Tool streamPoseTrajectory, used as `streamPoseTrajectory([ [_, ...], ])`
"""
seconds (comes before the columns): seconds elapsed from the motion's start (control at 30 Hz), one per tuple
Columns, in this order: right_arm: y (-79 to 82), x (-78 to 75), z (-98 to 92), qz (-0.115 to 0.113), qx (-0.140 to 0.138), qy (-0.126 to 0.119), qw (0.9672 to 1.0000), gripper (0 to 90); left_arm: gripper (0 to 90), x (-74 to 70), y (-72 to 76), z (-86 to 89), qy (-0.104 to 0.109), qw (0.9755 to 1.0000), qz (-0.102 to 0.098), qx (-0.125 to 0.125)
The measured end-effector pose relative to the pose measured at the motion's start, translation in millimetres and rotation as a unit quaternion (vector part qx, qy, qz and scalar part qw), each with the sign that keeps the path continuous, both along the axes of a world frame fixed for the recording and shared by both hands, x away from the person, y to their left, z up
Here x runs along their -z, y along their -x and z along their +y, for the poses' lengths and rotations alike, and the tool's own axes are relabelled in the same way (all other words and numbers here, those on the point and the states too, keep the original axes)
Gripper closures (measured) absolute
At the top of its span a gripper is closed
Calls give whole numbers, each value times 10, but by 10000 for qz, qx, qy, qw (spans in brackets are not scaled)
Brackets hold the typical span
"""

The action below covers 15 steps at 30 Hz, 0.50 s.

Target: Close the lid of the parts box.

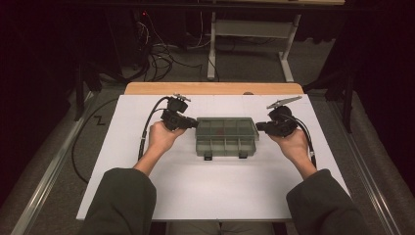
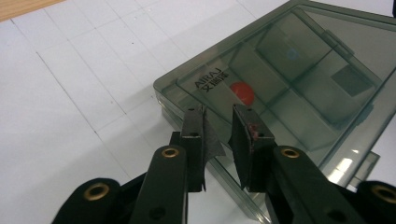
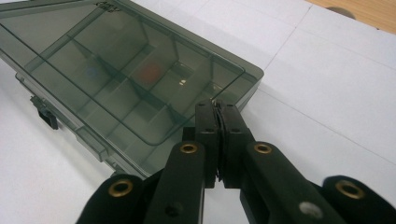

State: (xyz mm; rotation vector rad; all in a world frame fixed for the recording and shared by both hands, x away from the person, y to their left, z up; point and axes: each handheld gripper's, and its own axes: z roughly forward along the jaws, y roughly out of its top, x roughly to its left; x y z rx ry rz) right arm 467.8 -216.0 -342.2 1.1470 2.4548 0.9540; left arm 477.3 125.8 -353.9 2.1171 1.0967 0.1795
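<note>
Grippers sit at either end of a smoked-grey compartment box (image 1: 226,136), which lies lid-down-closed near the middle of the white table top (image 1: 205,188), its two latches facing my side. I hold the left gripper (image 1: 192,123) at the box's left end; in the left gripper view its jaws stand a narrow gap apart, with nothing between the pads, poised over the near corner of the box lid (image 2: 299,70). Whether the tips touch the lid I cannot tell. I hold the right gripper (image 1: 259,126) at the box's right end; in the right gripper view its jaws are pressed fully together, gripping nothing, their tips just beside the box corner. Through the tinted lid I note a red round object (image 2: 242,92) in one compartment, a small blue item (image 2: 292,54) in another, and printed lettering (image 2: 210,79) near the lid's edge. Dividers split the interior into several cells. A wooden strip (image 1: 210,88) borders the table's far edge.
</note>
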Motion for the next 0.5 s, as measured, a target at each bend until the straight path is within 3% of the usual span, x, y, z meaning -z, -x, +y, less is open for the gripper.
streamPoseTrajectory([
  [0.5,32,56,40,51,-91,-18,9999,900,742,89,88,-18,86,9999,-7,56],
])
